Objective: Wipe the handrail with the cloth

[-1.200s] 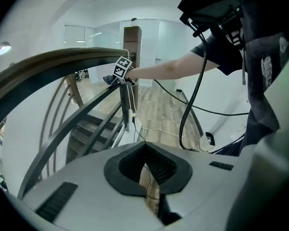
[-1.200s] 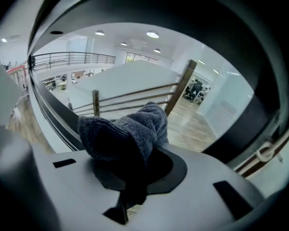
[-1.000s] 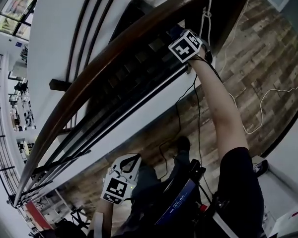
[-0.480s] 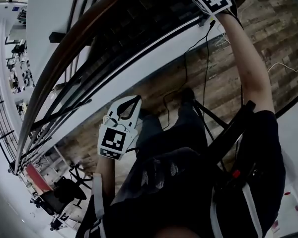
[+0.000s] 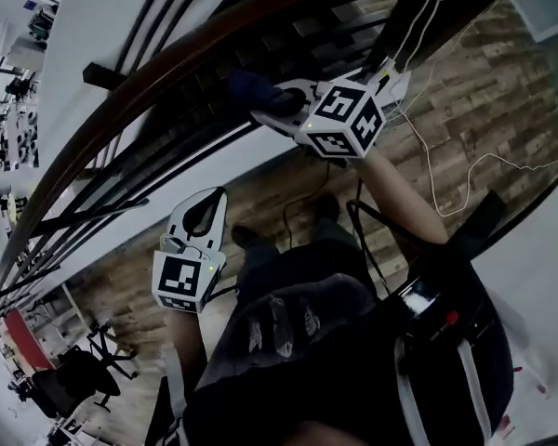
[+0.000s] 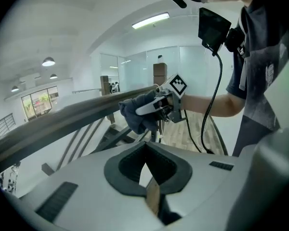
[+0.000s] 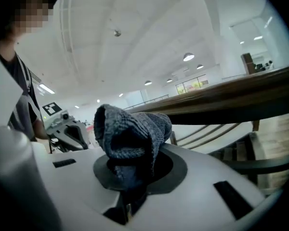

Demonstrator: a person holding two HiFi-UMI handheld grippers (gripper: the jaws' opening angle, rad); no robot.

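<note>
Head view, handrail (image 5: 158,74): dark brown wood, curving from the upper right down to the far lower left, with dark bars (image 5: 93,217) beneath it.
Head view, right gripper (image 5: 268,102): raised on the near side of the rail, jaws pointing left and clamped on the cloth. Its marker cube (image 5: 339,119) faces the camera.
Head view, cloth (image 5: 249,89): dark blue wad sticking out past the jaw tips, just under the rail's lower edge. Whether it touches the wood cannot be told.
Head view, left gripper (image 5: 208,199): lower and further left, well apart from the rail, tips together and carrying nothing.
Head view, floor (image 5: 484,82): wood planks, seen far below at the right.
Left gripper view, left gripper (image 6: 145,147): jaw tips meet, with nothing between them.
Left gripper view, right gripper (image 6: 156,106): ahead at centre. The cloth (image 6: 135,113) is bunched at its left end, on the line of the handrail (image 6: 62,121), which runs off to the left.
Left gripper view, forearm (image 6: 207,102): reaches in from the right to the right gripper.
Left gripper view, ceiling light (image 6: 151,20): a lit strip, far overhead.
Right gripper view, right gripper (image 7: 132,179): jaws closed on the cloth (image 7: 130,134), a grey-blue knitted lump rising from between them.
Right gripper view, handrail (image 7: 231,102): crosses the right half beyond the cloth, near its upper right corner.
Right gripper view, left gripper (image 7: 67,129): at the left, lower than the rail.
</note>
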